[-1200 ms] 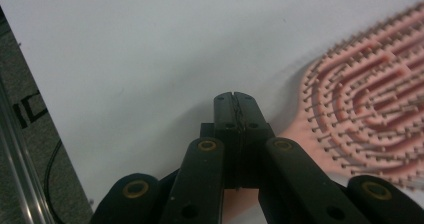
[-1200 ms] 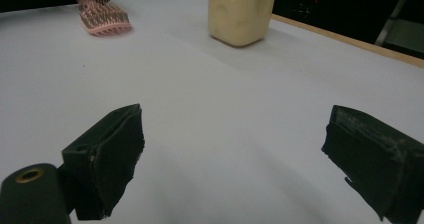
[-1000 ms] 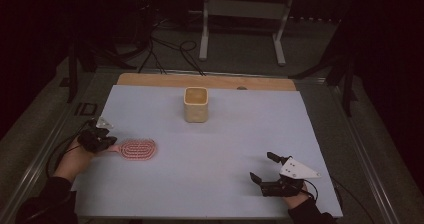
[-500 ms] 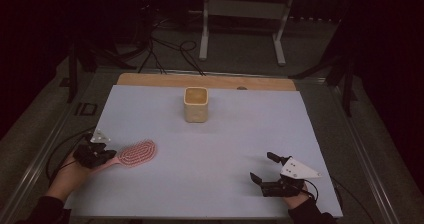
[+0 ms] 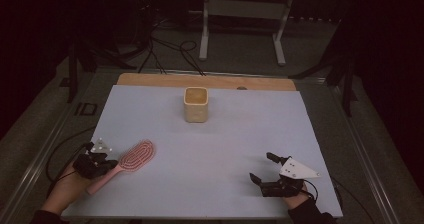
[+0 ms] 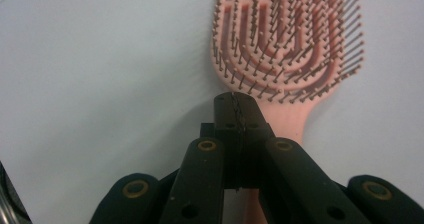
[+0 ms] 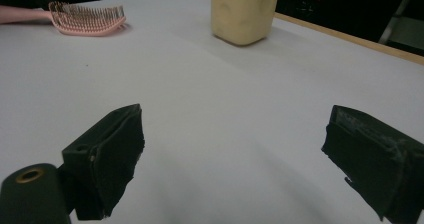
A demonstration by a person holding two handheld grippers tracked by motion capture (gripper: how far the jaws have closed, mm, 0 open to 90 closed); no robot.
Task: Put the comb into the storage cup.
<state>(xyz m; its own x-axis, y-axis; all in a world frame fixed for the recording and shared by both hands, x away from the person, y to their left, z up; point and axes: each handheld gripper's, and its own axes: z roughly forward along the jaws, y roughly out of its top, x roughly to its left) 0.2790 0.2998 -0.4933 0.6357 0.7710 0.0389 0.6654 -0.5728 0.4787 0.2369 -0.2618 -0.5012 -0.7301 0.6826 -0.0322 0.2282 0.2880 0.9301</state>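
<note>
**Listing the table's contents: brush in the left grip**

Spanning most of the high view, the white table sheet carries every item, with a strip of wooden edge along its far side.

Cream square cup — upright near the far middle of the sheet, well apart from both grippers; in the right gripper view it stands ahead, beyond the jaws.

Pink hairbrush — at the near left of the sheet, bristles up, head angled toward the middle and handle running back into the left hand. In the left gripper view its vented head lies just past the jaw tips.

Right gripper — near right corner, jaws spread wide with nothing between them.

Left gripper — jaws clenched tight on the hairbrush at the neck, where handle meets head.
</note>
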